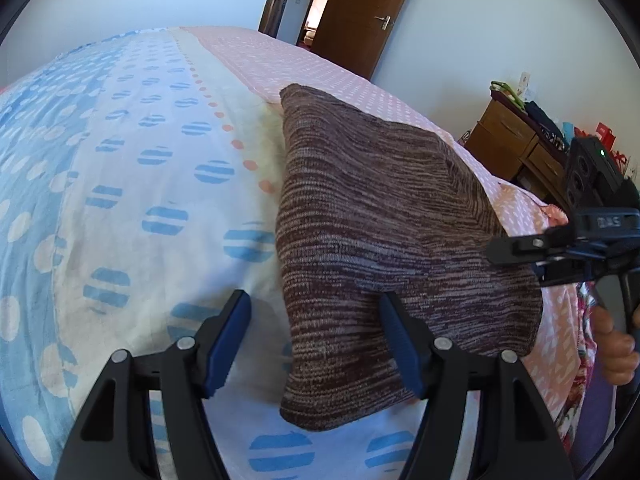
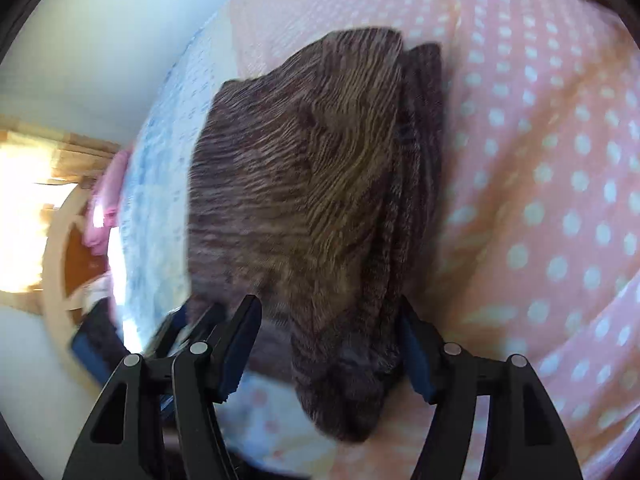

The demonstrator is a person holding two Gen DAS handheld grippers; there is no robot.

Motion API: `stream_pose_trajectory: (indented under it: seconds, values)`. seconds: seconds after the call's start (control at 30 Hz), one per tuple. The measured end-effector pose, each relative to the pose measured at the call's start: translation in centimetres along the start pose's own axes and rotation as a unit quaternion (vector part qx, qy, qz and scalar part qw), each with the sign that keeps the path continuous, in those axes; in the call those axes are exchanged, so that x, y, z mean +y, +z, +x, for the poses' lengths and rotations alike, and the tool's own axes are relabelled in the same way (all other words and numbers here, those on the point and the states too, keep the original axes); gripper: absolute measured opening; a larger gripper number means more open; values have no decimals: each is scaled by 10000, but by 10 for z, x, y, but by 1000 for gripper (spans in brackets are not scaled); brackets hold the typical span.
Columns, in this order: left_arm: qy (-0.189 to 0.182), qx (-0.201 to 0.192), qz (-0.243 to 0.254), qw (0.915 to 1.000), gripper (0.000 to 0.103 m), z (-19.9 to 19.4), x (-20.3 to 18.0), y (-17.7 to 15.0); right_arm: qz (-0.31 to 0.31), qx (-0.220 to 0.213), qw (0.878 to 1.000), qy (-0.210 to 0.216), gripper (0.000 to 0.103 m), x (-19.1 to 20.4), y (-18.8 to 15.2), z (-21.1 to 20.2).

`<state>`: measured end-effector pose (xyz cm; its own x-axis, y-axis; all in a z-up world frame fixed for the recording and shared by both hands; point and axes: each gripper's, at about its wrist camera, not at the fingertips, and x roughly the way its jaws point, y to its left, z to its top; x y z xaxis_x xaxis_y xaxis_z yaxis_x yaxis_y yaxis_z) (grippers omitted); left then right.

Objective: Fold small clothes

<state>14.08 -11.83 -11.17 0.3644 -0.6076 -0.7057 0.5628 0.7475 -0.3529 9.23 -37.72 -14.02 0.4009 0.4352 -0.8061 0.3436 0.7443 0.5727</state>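
A brown striped knit garment (image 1: 380, 240) lies folded on the bed. In the left wrist view its near corner lies between the wide-apart blue pads of my left gripper (image 1: 316, 344), which is open. My right gripper (image 1: 520, 246) shows at the garment's right edge, held by a hand. In the right wrist view the garment (image 2: 304, 200) is bunched, with stacked folds on its right side. Its near end lies between the spread jaws of my right gripper (image 2: 332, 348), which is open. This view is motion-blurred.
The bed sheet has a blue-and-white dotted part (image 1: 120, 200) and a pink dotted part (image 2: 540, 200). A wooden dresser (image 1: 516, 148) with clutter stands right of the bed. A brown door (image 1: 360, 12) stands open behind. A round wooden piece (image 2: 60, 248) is beyond the bed.
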Motion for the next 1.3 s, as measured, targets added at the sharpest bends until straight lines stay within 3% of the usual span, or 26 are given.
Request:
stream_pose_trajectory:
  seconds: [0.1, 0.2, 0.23, 0.33, 0.47, 0.5, 0.57, 0.63, 0.7, 0.77, 0.8, 0.87, 0.9, 0.97, 1.03, 1.07, 1.13, 1.2, 1.3]
  values:
    - [-126, 22, -145, 9998, 70, 0, 5, 3, 155, 343, 9971, 665, 67, -2, -8, -8]
    - [-166, 56, -204, 9996, 70, 1, 6, 5, 518, 522, 9852, 1549, 68, -9, -18, -11]
    - [-175, 74, -212, 9996, 70, 1, 6, 5, 563, 565, 9835, 1623, 68, -11, -19, -10]
    - [-191, 109, -199, 9996, 70, 0, 6, 5, 541, 602, 9892, 1221, 67, -16, -28, -8]
    - [-177, 151, -121, 9997, 70, 0, 6, 5, 702, 611, 9858, 1395, 68, -16, -38, -16]
    - [-190, 149, -139, 9996, 70, -1, 7, 5, 642, 358, 9888, 1296, 68, -15, -41, -27]
    - [-221, 144, -215, 9994, 70, -2, 9, 5, 257, -228, 9972, 660, 68, -7, -44, -49]
    - [-214, 129, -270, 9993, 70, -3, 10, 5, -165, -729, 9971, 154, 67, 6, -49, -65]
    - [-159, 121, -248, 9995, 70, -4, 8, 4, -348, -906, 9952, 114, 67, 12, -52, -66]
    - [-89, 106, -218, 9997, 70, -5, 6, 2, -655, -1094, 9914, -279, 67, 21, -51, -60]
    - [-49, 93, -212, 9997, 70, -6, 5, 1, -807, -1162, 9882, -587, 62, 26, -50, -55]
    - [32, 63, -144, 9999, 70, -10, 3, -1, -1015, -1322, 9779, -1259, 41, 30, -47, -48]
    - [67, 37, -70, 9999, 70, -13, 2, -2, -1075, -1317, 9760, -1360, 29, 30, -47, -46]
    - [105, -64, 161, 9998, 70, -19, 0, -4, -1119, -1316, 9737, -1488, 27, 26, -49, -47]
    - [-20, -214, 517, 9984, 70, -27, -8, -6, -1440, -1496, 9591, -1925, 27, 27, -58, -55]
    - [-150, -265, 789, 9964, 70, -31, -15, -8, -1673, -1545, 9496, -2154, 27, 29, -62, -57]
    - [-430, -280, 1447, 9881, 70, -40, -35, -15, -1885, -1475, 9444, -2254, 27, 25, -66, -60]
    - [-720, -196, 2057, 9758, 70, -43, -60, -24, -1922, -1366, 9488, -2104, 27, 21, -67, -61]
    - [-715, 8, 2776, 9580, 70, -32, -96, -39, -2023, -1082, 9535, -1956, 27, 19, -68, -54]
